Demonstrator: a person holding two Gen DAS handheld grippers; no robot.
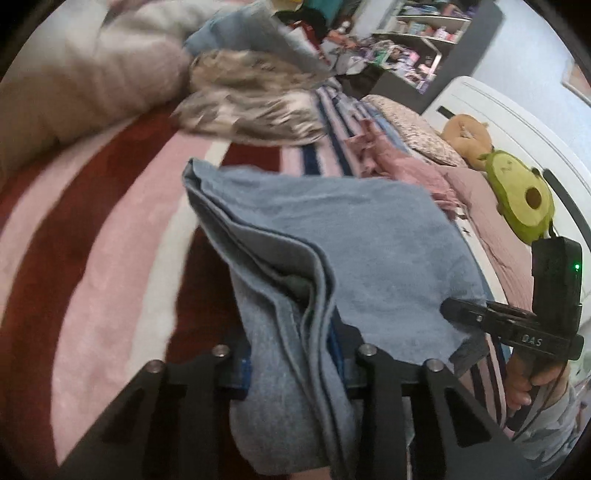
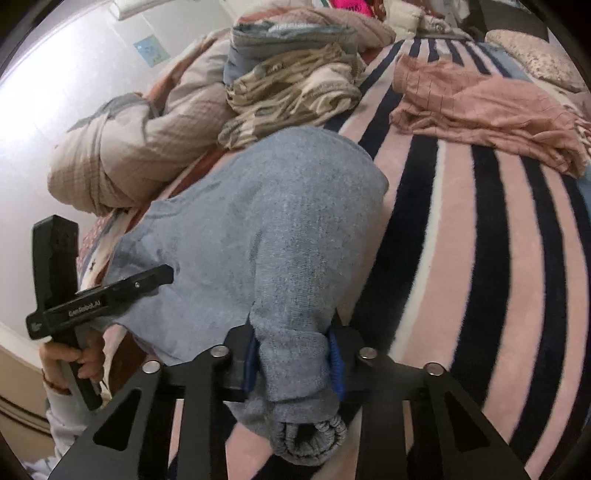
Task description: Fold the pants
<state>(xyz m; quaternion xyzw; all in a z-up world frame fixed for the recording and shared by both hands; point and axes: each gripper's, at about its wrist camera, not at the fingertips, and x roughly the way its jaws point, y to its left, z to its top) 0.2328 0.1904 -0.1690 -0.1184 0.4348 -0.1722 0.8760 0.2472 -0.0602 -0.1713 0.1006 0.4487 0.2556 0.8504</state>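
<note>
The blue-grey pants point(image 1: 369, 240) lie folded in several layers on the striped blanket point(image 1: 110, 236) of a bed. My left gripper point(image 1: 291, 365) is shut on one end, where stacked edges of the cloth run between its blue pads point(image 1: 244, 373). In the right wrist view the pants point(image 2: 277, 221) bulge upward, and my right gripper point(image 2: 293, 358) is shut on a bunched, rolled end squeezed between its blue pads point(image 2: 337, 354). Each gripper shows in the other's view: the right one point(image 1: 461, 314) at the pants' right edge, the left one point(image 2: 155, 277) at their left edge, each held by a hand.
A beige patterned garment point(image 2: 291, 88) and a rolled beige quilt point(image 2: 122, 147) lie beyond the pants. A pink scarf point(image 2: 487, 107) is spread on the striped blanket point(image 2: 480, 258) to the right. An avocado plush point(image 1: 521, 192) rests by the white bed frame point(image 1: 517, 122). Cluttered shelves point(image 1: 424, 29) stand behind.
</note>
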